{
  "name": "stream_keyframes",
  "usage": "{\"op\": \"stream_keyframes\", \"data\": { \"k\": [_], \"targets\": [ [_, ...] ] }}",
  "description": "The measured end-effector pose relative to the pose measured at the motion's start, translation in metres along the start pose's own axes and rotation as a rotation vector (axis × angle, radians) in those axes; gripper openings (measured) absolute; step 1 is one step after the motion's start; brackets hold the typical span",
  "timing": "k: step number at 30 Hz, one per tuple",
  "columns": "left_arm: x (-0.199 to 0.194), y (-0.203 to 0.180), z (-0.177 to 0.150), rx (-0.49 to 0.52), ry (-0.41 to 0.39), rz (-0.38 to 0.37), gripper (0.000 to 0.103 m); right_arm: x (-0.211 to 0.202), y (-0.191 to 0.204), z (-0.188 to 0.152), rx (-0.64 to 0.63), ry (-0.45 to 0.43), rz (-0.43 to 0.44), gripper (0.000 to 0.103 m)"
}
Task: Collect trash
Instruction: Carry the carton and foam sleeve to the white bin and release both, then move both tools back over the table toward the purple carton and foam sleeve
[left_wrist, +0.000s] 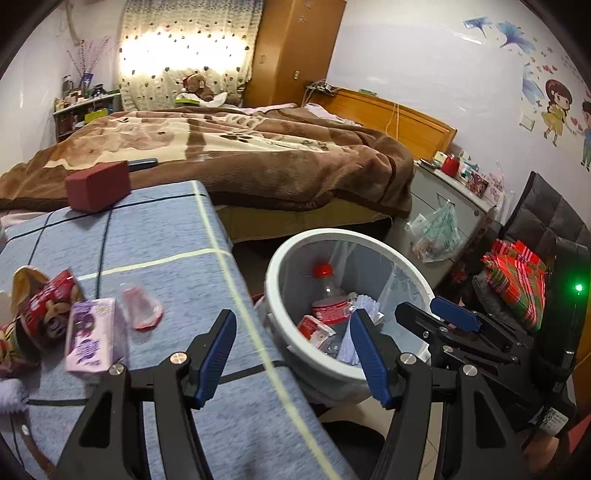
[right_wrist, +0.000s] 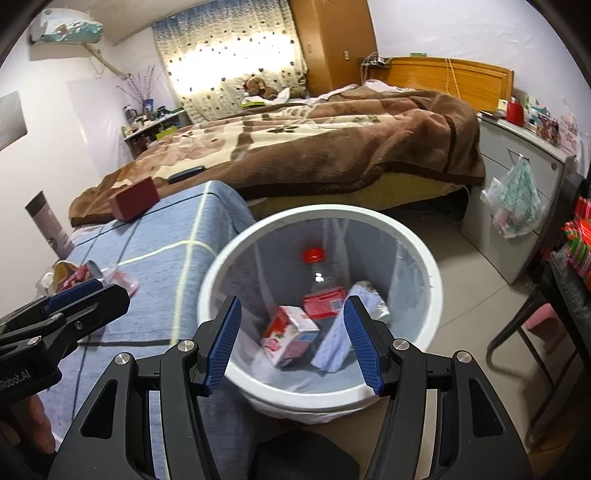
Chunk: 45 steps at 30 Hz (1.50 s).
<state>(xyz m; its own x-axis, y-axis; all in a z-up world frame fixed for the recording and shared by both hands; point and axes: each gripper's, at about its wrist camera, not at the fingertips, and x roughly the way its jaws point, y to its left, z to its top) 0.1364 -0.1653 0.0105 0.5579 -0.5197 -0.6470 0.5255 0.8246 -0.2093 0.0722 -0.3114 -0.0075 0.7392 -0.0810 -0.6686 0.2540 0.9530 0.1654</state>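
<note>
A white trash bin (left_wrist: 280, 258) (right_wrist: 406, 229) stands on the floor beside the blue-clothed table (left_wrist: 166, 236) (right_wrist: 155, 236). Inside lie a red-capped plastic bottle (left_wrist: 327, 295) (right_wrist: 317, 273), a red and white carton (right_wrist: 290, 332) (left_wrist: 312, 326) and white paper. On the table lie a purple carton (left_wrist: 92, 330), a red snack bag (left_wrist: 48, 306) and a clear pink wrapper (left_wrist: 142, 306) (right_wrist: 122, 278). My left gripper (left_wrist: 295, 354) is open and empty over the table edge. My right gripper (right_wrist: 291, 343) is open and empty above the bin.
A dark red box (left_wrist: 98, 184) (right_wrist: 135, 199) sits at the table's far end. A bed with a brown blanket (left_wrist: 258, 155) lies behind. A grey cabinet (left_wrist: 443, 206) with a hanging plastic bag (left_wrist: 436, 232) and a black chair (left_wrist: 535, 229) stand at the right.
</note>
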Motion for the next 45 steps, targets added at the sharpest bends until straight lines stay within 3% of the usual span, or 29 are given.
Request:
{"op": "stream_keyframes", "data": {
  "k": [20,34,45],
  "targets": [
    [-0.068,0.095,-0.027,-0.111,-0.085,0.156,0.066,0.001,0.079,-0.009,-0.115,-0.004,0.138,0.059],
    [-0.103,0.181,-0.055,-0.238,-0.088,0.293,0.068,0.016,0.136,-0.018,-0.203,0.048,0.219,0.059],
    [-0.126,0.246,-0.073,-0.315,-0.067,0.347,0.069,0.034,0.178,-0.021,-0.258,0.101,0.257,0.059]
  ]
}}
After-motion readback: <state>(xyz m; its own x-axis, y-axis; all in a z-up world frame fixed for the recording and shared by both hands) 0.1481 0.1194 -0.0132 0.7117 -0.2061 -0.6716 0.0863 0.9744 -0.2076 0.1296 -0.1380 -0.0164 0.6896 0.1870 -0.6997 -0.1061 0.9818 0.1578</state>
